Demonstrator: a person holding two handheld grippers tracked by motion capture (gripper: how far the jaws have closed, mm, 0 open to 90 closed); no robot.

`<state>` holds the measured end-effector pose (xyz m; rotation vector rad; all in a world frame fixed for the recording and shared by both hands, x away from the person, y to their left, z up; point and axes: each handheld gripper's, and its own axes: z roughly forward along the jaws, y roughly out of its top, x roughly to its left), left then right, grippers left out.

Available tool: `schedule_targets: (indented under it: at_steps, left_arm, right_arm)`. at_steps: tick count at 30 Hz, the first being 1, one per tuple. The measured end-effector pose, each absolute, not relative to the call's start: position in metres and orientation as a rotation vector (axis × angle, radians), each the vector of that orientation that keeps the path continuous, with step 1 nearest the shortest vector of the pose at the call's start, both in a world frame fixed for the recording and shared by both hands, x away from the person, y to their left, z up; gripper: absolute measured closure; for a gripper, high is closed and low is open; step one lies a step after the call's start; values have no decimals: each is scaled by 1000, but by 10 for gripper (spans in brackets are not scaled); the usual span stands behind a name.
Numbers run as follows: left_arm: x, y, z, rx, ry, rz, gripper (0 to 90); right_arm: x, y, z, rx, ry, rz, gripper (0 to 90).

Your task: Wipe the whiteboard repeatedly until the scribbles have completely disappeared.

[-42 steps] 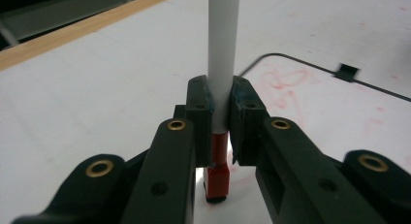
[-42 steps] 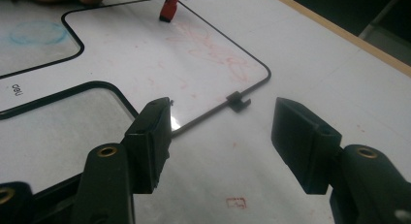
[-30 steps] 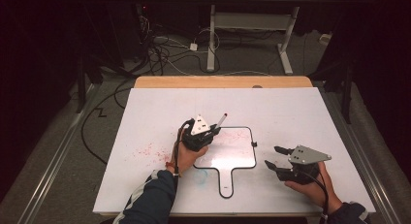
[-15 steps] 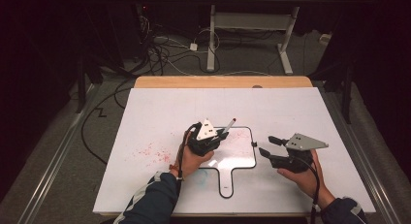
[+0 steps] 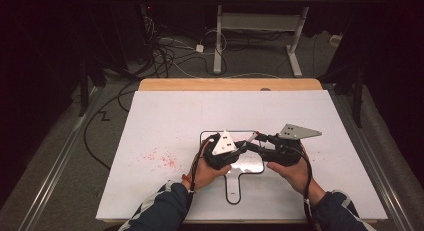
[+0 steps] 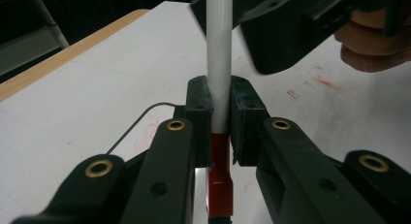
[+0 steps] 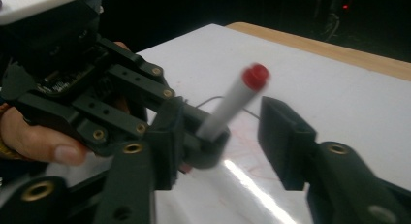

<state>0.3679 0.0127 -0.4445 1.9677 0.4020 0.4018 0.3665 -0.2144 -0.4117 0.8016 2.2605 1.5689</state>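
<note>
While the left tongs (image 5: 246,143) clamp the white red-capped marker (image 7: 231,104) above the white tabletop (image 5: 165,121), the right tongs (image 7: 218,136), just closing but not yet pressing, bracket its capped end, so uncapping apparently remains undone.

High view looks down from afar; both gripper views closely share the marker (image 6: 217,64)

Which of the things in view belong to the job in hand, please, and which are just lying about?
In use: marker, clamped in the left gripper; right gripper, jaws just closing around its free end; small whiteboard.
Lying about: floor cables; desk frame.
</note>
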Motion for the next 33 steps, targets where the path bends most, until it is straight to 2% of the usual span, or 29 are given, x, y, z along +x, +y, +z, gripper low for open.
schedule_targets:
  at_steps: [2, 6, 9, 13, 15, 17, 18, 23, 25, 30, 33]
  left_arm:
    - [366, 10, -445, 1971, 395, 394, 785]
    - [366, 9, -446, 1985, 398, 404, 782]
    - [367, 9, -447, 1985, 412, 405, 748]
    - [369, 20, -444, 2010, 444, 433, 578]
    - [368, 24, -443, 2014, 454, 445, 551]
    - [366, 33, -441, 2012, 470, 483, 437]
    - [363, 42, -440, 2023, 496, 534, 411]
    - [355, 61, -439, 2023, 528, 629, 285]
    - [351, 72, -438, 2019, 553, 616, 263]
    - [333, 101, -443, 2048, 586, 681, 211]
    - [317, 127, -452, 2037, 670, 663, 189]
  right_arm:
    - [366, -211, -412, 784, 2267, 1561, 673]
    - [367, -206, -415, 764, 2283, 1568, 806]
    - [367, -202, -416, 754, 2289, 1558, 809]
    - [373, -203, -415, 799, 2266, 1533, 811]
    - [375, -205, -414, 803, 2257, 1528, 810]
    - [379, -209, -412, 813, 2237, 1500, 811]
    - [381, -211, -411, 821, 2230, 1488, 811]
    - [387, -215, -412, 836, 2216, 1435, 811]
    - [388, -215, -411, 835, 2214, 1421, 810]
    - [395, -219, -410, 843, 2193, 1317, 811]
    - [400, -219, -412, 850, 2188, 1276, 811]
